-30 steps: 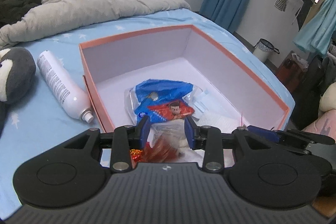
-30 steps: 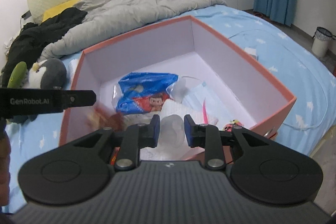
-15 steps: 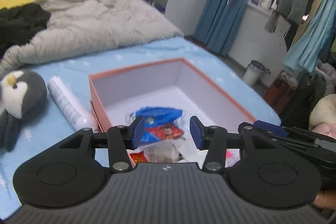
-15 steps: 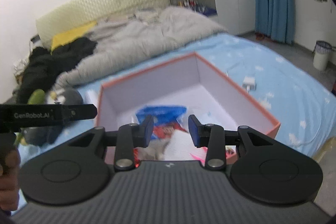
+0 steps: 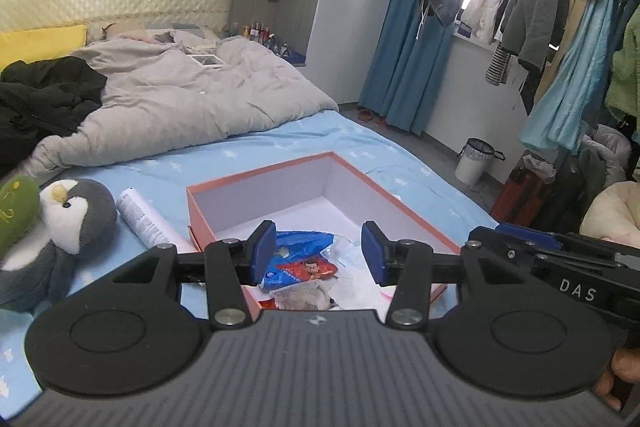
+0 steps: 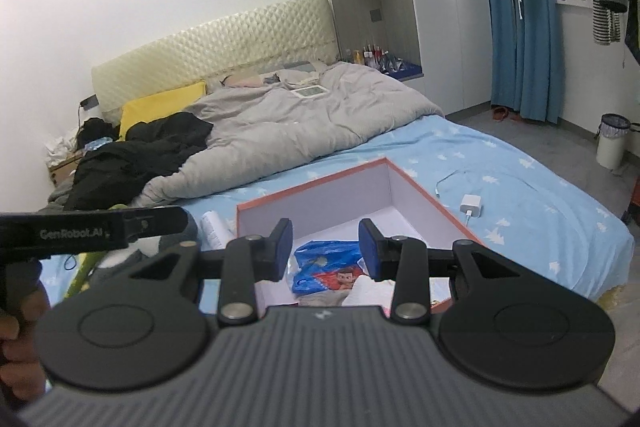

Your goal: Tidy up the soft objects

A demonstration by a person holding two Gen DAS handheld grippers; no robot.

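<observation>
Both grippers [image 5: 318, 254] higher, emptier jaws

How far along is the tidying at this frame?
Done: blue snack bag and other soft packets lie in the orange box. In hand: nothing; left gripper and right gripper are open and empty. Left: penguin plush on the bed beside the box.

Glossy plastic packet [image 5: 298, 259] in matt cardboard box [image 5: 256, 187]; plush penguin [image 5: 70, 223].
</observation>
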